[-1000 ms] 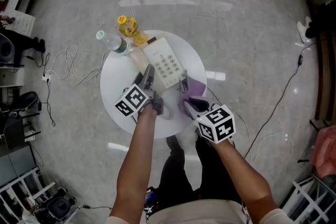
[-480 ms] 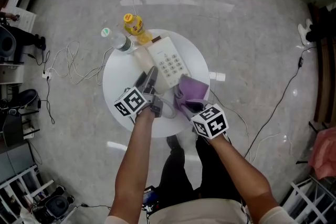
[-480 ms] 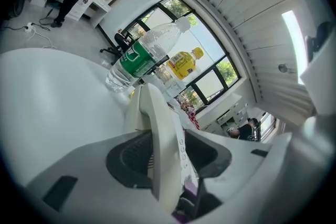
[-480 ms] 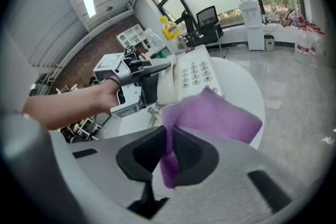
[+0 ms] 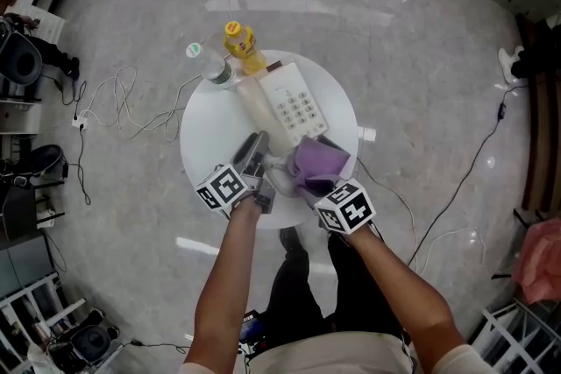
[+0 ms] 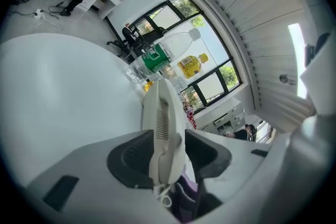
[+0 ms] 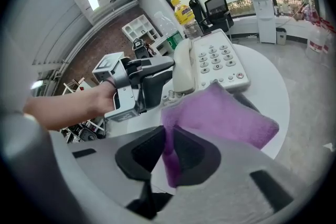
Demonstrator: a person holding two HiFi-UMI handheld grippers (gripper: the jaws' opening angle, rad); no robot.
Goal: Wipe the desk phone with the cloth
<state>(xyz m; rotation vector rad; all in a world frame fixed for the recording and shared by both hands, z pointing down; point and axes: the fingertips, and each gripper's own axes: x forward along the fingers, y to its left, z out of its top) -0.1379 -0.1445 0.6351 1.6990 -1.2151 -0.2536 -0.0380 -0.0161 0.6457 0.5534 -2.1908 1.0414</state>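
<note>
The right gripper (image 7: 169, 153) has carried the purple cloth (image 5: 321, 160) in from the side and down onto the phone (image 5: 296, 103). A second ago the cloth hung off to the phone's right. Now it drapes over the phone's near end, just short of the keypad.

Its jaws have just been opening a little, but a fold of the cloth runs between them and the pads seem to press it from both sides (a narrow grip, eased rather than let go, as far as this angle shows).

The left gripper (image 6: 167, 140) is clamped half-wide on the near end of the handset (image 6: 164, 113), which lies along the phone's left side on the round table (image 5: 206, 131).

For the task, this looks like the start of wiping: the cloth rests on the phone, the phone is steadied, and a stroke toward the keys could follow. If the right grip slackens further, the cloth may stay behind.
</note>
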